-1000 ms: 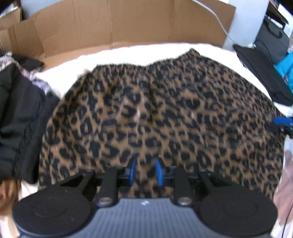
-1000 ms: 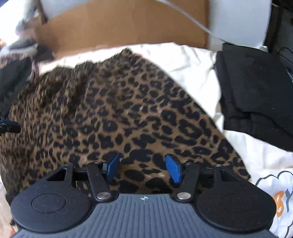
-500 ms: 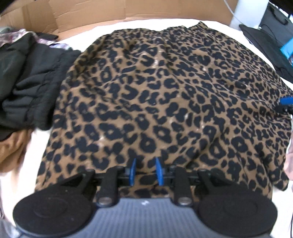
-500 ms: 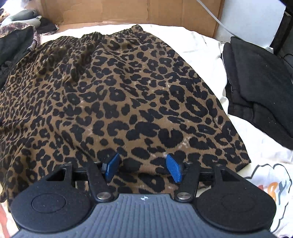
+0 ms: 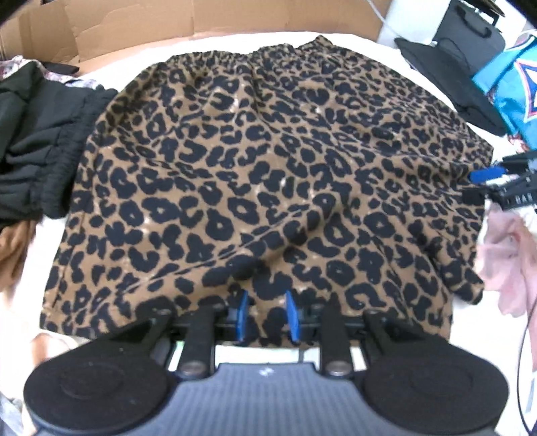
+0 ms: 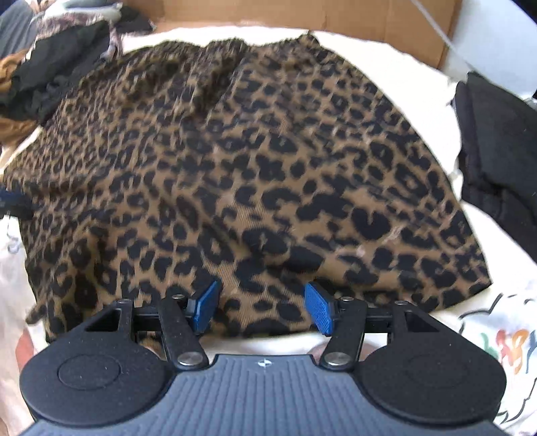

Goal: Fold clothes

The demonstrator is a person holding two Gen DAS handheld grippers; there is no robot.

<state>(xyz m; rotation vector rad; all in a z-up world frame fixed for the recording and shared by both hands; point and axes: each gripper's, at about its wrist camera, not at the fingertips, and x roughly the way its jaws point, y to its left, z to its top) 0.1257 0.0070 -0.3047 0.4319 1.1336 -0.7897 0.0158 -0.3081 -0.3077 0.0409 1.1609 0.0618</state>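
Left wrist view: leopard skirt (image 5: pixel 268 174) spread flat on the white sheet (image 5: pixel 110 63), waistband at the far edge toward the cardboard (image 5: pixel 214 16), hem nearest both tools. Its width runs left to right, so the hem lies crosswise to the fingers of each gripper. Left gripper (image 5: pixel 265 317) sits at the hem near its middle, jaws a narrow gap apart with hem cloth between the blue pads; whether they pinch it cannot be told. Right wrist view: right gripper (image 6: pixel 260 310) meets the hem toward the skirt's right side, jaws parted wide, cloth between the pads but not clamped. Neither is clearly nearer; both are at the hem. Dark clothes (image 5: pixel 37 141) lie beside the skirt's left edge.
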